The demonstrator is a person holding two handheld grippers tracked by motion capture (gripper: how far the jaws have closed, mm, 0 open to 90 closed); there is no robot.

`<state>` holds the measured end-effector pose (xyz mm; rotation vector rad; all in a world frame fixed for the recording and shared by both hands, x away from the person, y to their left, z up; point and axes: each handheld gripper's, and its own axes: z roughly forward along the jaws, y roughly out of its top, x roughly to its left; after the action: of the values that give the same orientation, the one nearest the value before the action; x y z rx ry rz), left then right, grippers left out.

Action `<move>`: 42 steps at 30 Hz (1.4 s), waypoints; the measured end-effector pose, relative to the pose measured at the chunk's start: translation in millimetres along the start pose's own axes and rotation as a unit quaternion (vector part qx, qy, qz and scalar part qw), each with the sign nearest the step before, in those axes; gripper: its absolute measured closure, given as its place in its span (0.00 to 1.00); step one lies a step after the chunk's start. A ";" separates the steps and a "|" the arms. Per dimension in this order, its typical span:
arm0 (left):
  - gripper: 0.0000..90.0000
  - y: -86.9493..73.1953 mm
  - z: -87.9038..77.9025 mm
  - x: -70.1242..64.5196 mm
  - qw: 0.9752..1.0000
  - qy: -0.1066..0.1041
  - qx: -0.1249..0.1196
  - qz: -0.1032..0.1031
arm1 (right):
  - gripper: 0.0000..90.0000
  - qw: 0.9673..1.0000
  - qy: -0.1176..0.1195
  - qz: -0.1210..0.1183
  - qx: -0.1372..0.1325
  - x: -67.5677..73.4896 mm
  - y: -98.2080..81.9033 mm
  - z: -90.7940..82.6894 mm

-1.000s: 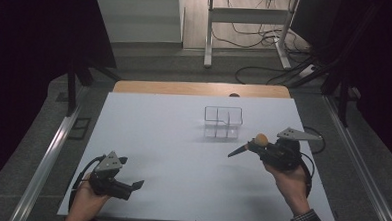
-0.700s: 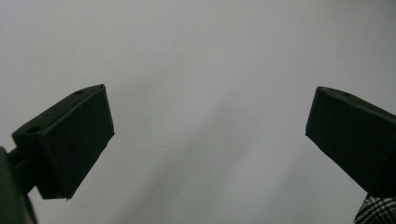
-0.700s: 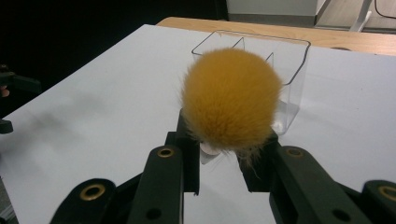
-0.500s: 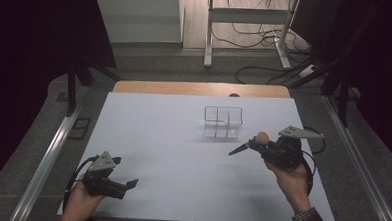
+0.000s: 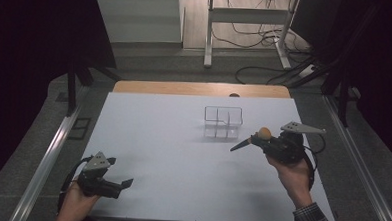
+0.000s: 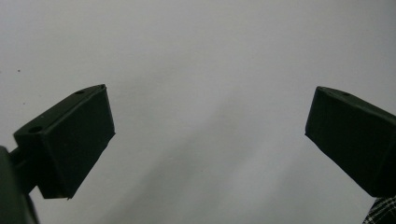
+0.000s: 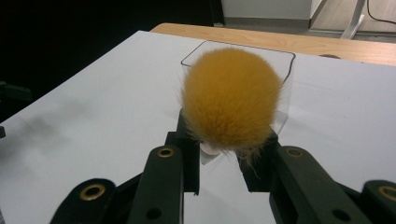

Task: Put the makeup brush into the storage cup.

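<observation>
I noted little change since a second before: my right gripper remained clamped on the orange pompom beside the clear box; left gripper stayed open, empty.

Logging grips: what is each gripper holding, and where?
Right gripper pinches the orange pompom at its lower end; left gripper holds nothing.

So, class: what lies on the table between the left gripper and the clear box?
Nothing: in the high view, only bare white table separates the left gripper from the clear box.
</observation>
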<state>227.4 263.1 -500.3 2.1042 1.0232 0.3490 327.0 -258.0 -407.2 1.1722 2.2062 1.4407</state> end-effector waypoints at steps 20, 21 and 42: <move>0.00 -11.7 -6.9 12.8 0.999 0.008 -0.028 -0.021 | 0.81 1.000 -0.010 0.003 -0.012 -10.0 18.4 1.2; 0.00 -11.9 -7.3 13.4 0.999 0.008 -0.031 -0.022 | 0.81 1.000 -0.010 0.003 -0.013 -10.6 19.4 1.2; 0.00 -16.0 -9.8 21.6 0.996 -0.012 -0.063 -0.062 | 0.81 0.999 -0.023 0.015 -0.030 -26.4 37.0 -1.5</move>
<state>227.2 290.9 -507.0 1.9178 1.0836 0.3167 360.9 -271.6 -380.2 1.2102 2.1088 1.4673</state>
